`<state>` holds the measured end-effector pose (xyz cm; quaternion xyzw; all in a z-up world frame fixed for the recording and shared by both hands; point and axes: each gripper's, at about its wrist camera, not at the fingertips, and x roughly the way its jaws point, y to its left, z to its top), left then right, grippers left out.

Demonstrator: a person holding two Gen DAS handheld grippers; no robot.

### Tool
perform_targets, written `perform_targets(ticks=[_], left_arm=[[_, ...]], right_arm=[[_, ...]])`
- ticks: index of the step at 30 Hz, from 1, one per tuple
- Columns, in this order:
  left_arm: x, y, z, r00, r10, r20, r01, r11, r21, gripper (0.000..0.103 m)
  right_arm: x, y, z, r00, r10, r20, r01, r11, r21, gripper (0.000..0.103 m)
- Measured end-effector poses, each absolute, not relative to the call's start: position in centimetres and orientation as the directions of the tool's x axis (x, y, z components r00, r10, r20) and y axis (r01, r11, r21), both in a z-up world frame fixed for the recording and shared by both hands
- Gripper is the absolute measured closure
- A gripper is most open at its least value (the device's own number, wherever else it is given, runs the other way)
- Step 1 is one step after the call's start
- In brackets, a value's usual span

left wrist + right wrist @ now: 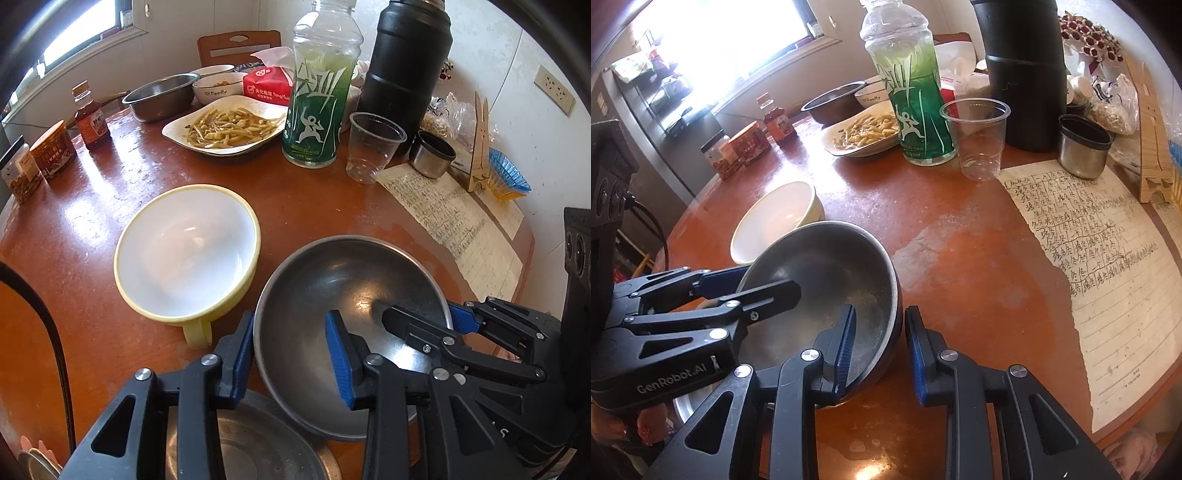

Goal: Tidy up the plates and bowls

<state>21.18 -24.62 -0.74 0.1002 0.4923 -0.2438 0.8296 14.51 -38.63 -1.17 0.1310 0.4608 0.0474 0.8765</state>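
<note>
Daylight from a blown-out window glares off the table; fisheye edges bend and darken

The round, glossy reddish-brown wooden worktop carries a dull grey stainless-steel bowl and a white-lined, pale-yellow plastic bowl with a handle. Behind them stand a clear plastic bottle with a green label bearing a white figure, a matte black cylindrical flask, a red tissue pack and a cream sheet of lined paper covered in dark handwriting. Both black plastic grippers have blue ribbed pads.
</note>
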Motion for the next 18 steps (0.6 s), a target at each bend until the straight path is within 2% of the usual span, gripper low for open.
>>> perform_targets(ticks=[6, 18], left_arm=[[21.7, -24.2, -0.9, 0.398, -0.310, -0.863, 0.488, 0.869, -0.087, 0.075], [21.4, -23.2, 0.8, 0.405, -0.379, -0.832, 0.482, 0.862, -0.158, 0.078]], right_arm=[[15.0, -38.6, -1.5, 0.567, 0.201, -0.798, 0.044, 0.961, 0.273, 0.077], [14.8, -39.2, -0.7, 0.578, 0.230, -0.783, 0.066, 0.943, 0.325, 0.077]])
